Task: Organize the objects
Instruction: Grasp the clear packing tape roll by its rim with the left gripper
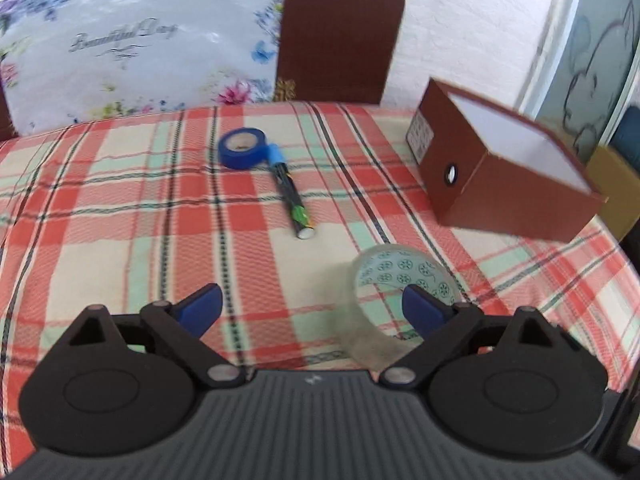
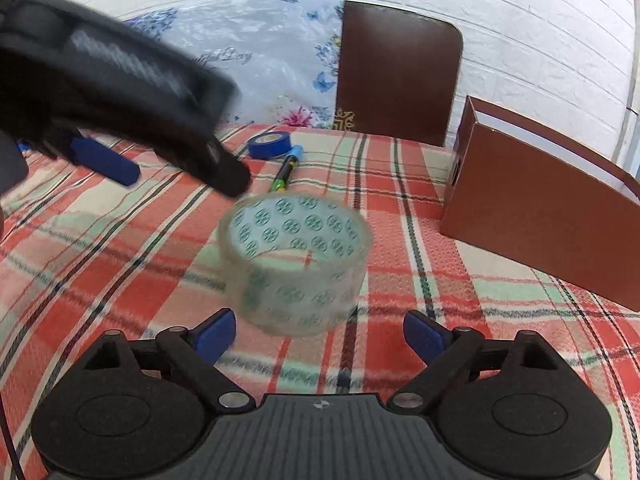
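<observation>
A clear tape roll [image 2: 296,262] with a green-patterned core lies flat on the plaid cloth, just beyond my right gripper [image 2: 318,338], which is open and holds nothing. In the left wrist view the same clear tape roll [image 1: 394,280] sits by the right finger of my left gripper [image 1: 312,310], also open, pads not touching it. Farther back lie a blue tape roll [image 1: 242,148] and a dark marker [image 1: 290,196] with a light blue cap. The left gripper [image 2: 132,120] crosses the upper left of the right wrist view, blurred.
An open brown box [image 1: 504,172] with a white inside stands at the right; in the right wrist view the brown box [image 2: 540,216] is close by. A brown chair back [image 1: 340,36] and a floral plastic bag [image 1: 132,44] stand behind the table [image 1: 100,208].
</observation>
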A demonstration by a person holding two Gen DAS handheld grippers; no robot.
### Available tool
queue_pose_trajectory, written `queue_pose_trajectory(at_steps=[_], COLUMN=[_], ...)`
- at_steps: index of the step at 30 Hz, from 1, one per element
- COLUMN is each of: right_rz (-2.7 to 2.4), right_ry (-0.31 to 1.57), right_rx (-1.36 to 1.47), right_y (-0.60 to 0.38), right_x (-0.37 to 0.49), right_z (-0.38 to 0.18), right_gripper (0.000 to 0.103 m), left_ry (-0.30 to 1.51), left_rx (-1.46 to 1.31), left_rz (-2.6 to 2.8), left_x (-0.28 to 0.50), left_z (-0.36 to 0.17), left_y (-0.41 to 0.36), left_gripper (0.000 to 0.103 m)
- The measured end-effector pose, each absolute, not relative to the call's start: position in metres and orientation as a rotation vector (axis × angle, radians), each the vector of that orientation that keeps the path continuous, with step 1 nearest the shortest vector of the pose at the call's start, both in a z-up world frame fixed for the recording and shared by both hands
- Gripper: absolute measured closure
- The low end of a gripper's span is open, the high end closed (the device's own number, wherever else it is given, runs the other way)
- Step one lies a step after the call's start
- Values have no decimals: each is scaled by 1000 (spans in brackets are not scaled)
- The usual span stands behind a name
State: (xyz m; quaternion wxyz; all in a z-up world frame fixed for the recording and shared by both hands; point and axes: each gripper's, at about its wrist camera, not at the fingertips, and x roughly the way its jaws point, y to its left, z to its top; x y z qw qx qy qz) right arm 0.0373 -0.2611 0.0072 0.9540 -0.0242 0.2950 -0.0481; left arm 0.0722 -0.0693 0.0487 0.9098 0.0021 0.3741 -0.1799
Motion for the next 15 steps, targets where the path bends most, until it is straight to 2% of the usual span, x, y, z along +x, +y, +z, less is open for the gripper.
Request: queue_pose_trajectory(at_steps=[3, 5, 6, 9, 10, 11, 12, 15], right_rz=[-68, -52, -40, -13, 5, 12, 14, -34], right_ry=[613, 610, 608, 619, 622, 621, 616, 619], right_rx=[-33, -48, -61, -84, -80, -79, -75, -63], right_y=[-265, -262, -261, -257, -257, -257, -258, -266], right_x=[49, 56, 60, 70, 71, 71, 68, 54], right_z=[6, 5, 5, 2, 2, 3, 4, 8], right_gripper=[10, 10, 10, 12, 17, 17, 17, 17], left_ry=[837, 892, 908, 936, 932, 937, 948, 952], left_rx=[54, 64, 62, 53, 70, 79, 81, 125], left_rz=[-350, -338, -334, -316, -315, -337, -363, -397], left_x=[83, 93, 97, 103, 101, 99, 97, 88], left_z=[37, 27, 21, 14, 15, 15, 16, 20], left_y=[-90, -97, -98, -100, -104, -107, -110, -128], left_gripper=[24, 40, 41, 54, 61, 73, 79, 81])
